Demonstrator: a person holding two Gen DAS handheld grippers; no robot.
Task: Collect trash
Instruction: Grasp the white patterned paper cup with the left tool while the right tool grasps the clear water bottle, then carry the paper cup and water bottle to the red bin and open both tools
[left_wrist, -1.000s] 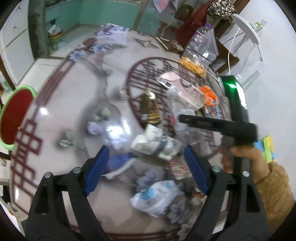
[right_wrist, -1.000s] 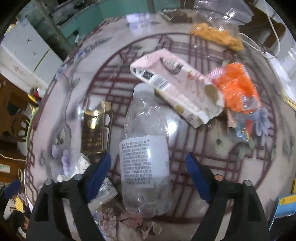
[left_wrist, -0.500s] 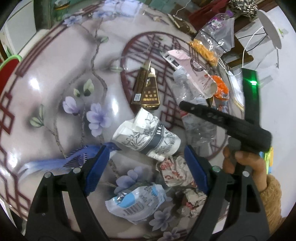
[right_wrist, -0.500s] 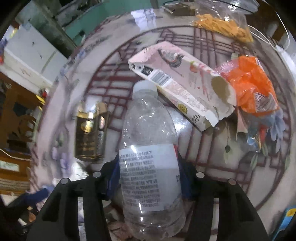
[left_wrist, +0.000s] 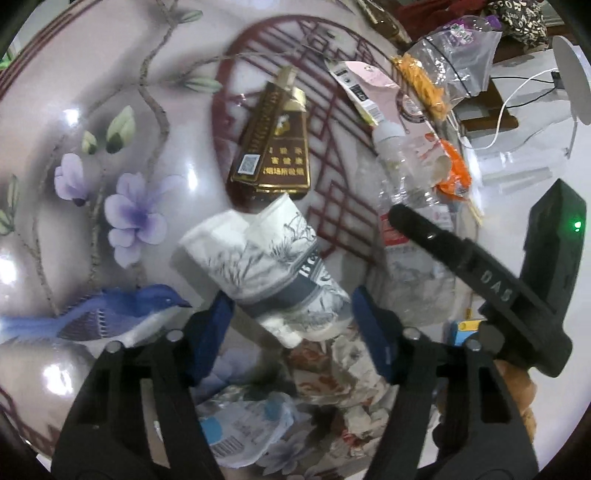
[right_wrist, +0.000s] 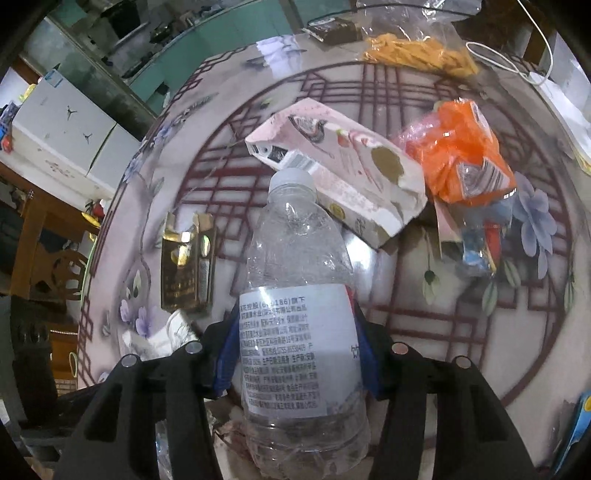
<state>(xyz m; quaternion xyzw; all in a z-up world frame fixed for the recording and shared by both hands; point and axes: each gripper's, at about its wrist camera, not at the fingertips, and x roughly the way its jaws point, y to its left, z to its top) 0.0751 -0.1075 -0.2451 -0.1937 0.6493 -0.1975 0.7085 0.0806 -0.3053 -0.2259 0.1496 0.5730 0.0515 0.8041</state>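
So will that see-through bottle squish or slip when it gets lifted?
Probably squishes a little: the bottle looks empty, thin and already crinkled. It should be light, as no water shows inside. The right gripper pinches its paper label, which likely slips less than bare plastic.

Black gripper (left_wrist: 291, 321) arms, blue pads (left_wrist: 212, 332), silver screws.

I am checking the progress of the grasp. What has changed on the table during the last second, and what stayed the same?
The right gripper closed its fingers on the clear plastic bottle, which one second ago lay between them untouched. The left gripper moved forward and down, so its open fingers now stand around the crumpled paper cup. The pink carton, brown box and orange wrapper stayed in place.
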